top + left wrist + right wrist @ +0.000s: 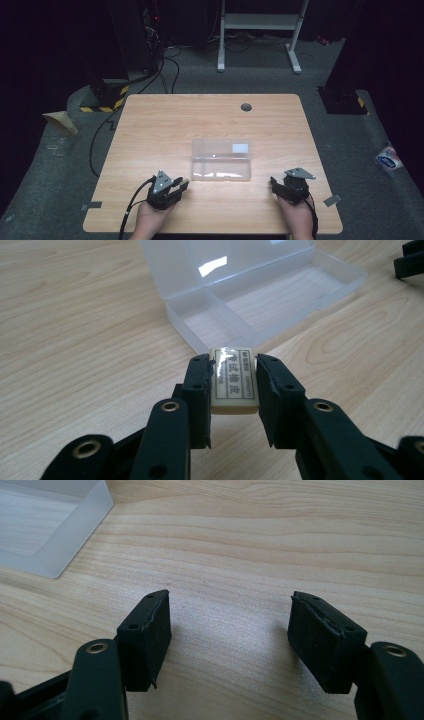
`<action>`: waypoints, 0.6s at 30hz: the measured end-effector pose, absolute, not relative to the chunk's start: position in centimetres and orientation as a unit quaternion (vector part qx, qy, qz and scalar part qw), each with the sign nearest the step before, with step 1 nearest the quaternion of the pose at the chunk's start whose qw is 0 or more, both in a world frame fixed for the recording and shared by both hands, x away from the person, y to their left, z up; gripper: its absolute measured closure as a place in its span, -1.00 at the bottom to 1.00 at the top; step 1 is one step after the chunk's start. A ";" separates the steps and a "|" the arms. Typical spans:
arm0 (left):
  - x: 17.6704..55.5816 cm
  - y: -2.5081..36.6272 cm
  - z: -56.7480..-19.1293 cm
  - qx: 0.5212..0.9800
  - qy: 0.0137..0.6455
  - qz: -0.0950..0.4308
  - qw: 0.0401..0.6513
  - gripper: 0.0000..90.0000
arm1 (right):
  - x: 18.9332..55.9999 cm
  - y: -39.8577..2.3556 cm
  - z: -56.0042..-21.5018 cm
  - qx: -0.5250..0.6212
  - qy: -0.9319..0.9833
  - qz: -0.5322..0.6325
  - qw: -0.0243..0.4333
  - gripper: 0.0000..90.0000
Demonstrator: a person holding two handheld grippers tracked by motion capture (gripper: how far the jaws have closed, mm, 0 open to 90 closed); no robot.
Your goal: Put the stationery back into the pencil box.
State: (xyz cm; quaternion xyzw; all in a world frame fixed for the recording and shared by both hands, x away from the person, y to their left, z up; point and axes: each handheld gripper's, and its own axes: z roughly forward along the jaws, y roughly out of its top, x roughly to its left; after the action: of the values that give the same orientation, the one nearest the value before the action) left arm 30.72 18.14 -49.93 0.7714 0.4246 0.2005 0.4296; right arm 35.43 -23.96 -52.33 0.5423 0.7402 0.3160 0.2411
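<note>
A cream-coloured eraser [233, 382] with black printed characters on its glossy top face sits clamped between the two black jaws of the left hand-held gripper [233, 390], its long side running away from the camera. It hangs just above the desk [75, 340], just short of the near corner of an open clear plastic box [260, 295].

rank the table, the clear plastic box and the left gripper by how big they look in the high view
1. table, by far the largest.
2. clear plastic box, open on the table.
3. left gripper, a little smaller than the box, though it sits nearer the camera, so that gap is unsure.
</note>
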 end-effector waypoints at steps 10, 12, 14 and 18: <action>31.4 17.6 -47.8 0.760 0.434 0.208 0.437 0.51 | 35.5 -24.0 -52.3 0.538 0.744 0.316 0.239 -0.29; 31.8 17.5 -47.4 0.763 0.427 0.213 0.436 0.51 | 35.5 -24.0 -52.4 0.536 0.745 0.316 0.241 -0.29; 32.1 17.4 -47.2 0.762 0.425 0.211 0.440 0.51 | 35.5 -24.0 -52.4 0.540 0.742 0.316 0.240 -0.29; 32.8 17.2 -47.3 0.761 0.424 0.206 0.446 0.51 | 35.5 -24.0 -52.4 0.540 0.742 0.315 0.242 -0.29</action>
State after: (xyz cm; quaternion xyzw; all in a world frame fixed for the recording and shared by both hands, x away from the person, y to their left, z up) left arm 32.80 17.21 -47.25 0.7611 0.4239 0.2061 0.4457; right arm 35.51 -23.98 -52.36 0.5402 0.7418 0.3153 0.2416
